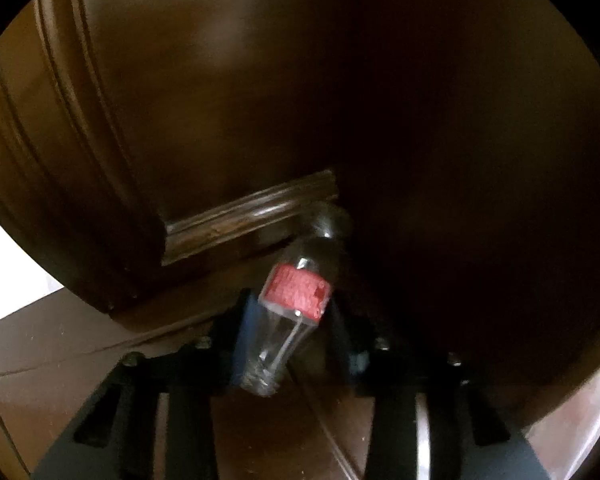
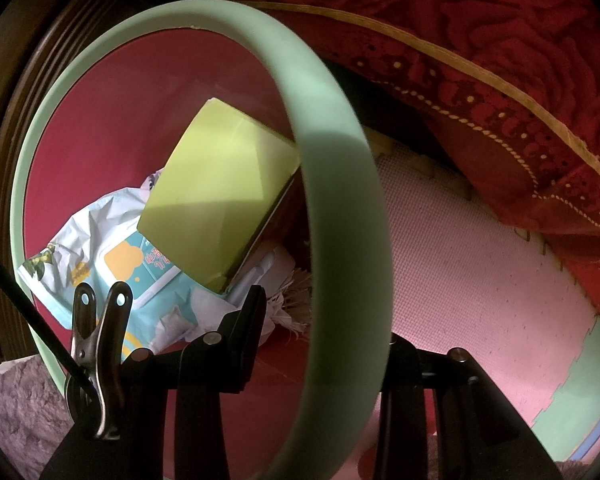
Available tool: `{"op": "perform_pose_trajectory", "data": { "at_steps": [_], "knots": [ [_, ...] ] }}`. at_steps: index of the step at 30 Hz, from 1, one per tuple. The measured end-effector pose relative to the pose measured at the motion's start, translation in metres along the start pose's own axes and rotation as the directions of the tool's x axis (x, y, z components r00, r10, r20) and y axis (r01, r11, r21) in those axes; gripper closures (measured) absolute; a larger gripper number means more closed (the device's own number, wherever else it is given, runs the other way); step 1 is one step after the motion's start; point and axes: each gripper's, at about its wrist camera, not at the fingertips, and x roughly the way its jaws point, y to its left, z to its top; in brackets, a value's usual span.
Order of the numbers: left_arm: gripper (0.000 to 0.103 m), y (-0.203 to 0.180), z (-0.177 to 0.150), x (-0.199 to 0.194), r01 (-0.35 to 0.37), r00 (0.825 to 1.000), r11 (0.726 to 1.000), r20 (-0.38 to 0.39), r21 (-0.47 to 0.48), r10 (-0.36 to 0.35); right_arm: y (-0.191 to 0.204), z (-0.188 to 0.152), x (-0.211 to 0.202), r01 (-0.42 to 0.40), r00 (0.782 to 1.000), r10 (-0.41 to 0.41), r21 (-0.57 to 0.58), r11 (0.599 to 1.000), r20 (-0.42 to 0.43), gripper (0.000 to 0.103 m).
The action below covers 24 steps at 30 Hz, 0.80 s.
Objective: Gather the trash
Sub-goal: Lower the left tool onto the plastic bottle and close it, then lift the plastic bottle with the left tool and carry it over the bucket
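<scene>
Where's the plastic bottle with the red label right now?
In the left wrist view, low centre: the bottle lies between the left tongs, just below the dark wooden furniture trim.

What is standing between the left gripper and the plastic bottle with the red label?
Nothing visible. The bottle already lies between the fingers of the left gripper, its neck end toward the camera and its far end against the dark wooden furniture. Whether the pads press on it, the blur hides.
</scene>
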Motion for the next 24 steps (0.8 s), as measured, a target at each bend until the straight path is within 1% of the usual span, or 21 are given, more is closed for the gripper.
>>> {"op": "perform_pose_trajectory", "data": {
  "at_steps": [4,7,12,16,19,21,23,24],
  "knots": [
    [0.068,-0.002,-0.006,-0.003,-0.007,1.000,1.000,0.010,0.030,0.007,0.000,0.000,0.000,0.000,1.000,0.000,-0.001,1.000,0.000,0.065],
    [0.068,-0.003,-0.016,-0.010,-0.005,1.000,0.998,0.014,0.061,0.004,0.000,0.000,0.000,0.000,1.000,0.000,-0.001,1.000,0.000,0.065],
    [0.068,0.000,-0.034,-0.023,-0.020,1.000,0.994,0.007,0.111,0.019,0.001,0.000,0.000,-0.001,1.000,0.001,0.000,1.000,0.002,0.065],
    [0.068,0.008,-0.051,-0.033,0.014,1.000,0.995,-0.017,0.099,-0.013,0.001,0.000,0.000,-0.001,1.000,0.001,-0.001,1.000,0.002,0.065],
    [0.068,0.015,-0.064,-0.041,0.054,0.998,0.995,-0.031,0.085,-0.051,0.001,0.000,0.000,-0.001,1.000,0.001,-0.003,1.000,0.003,0.065],
    [0.068,0.018,-0.076,-0.047,0.071,0.997,0.995,-0.028,0.074,-0.069,0.001,0.000,-0.001,-0.001,1.000,0.001,-0.003,1.000,0.003,0.065],
    [0.068,0.023,-0.088,-0.053,0.073,0.997,0.994,-0.014,0.083,-0.072,0.002,0.000,-0.001,-0.001,1.000,0.001,-0.003,1.000,0.003,0.065],
    [0.068,0.023,-0.082,-0.054,0.069,0.998,0.994,-0.007,0.089,-0.069,0.002,0.000,-0.001,-0.001,1.000,0.001,-0.003,1.000,0.003,0.065]
  ]
}}
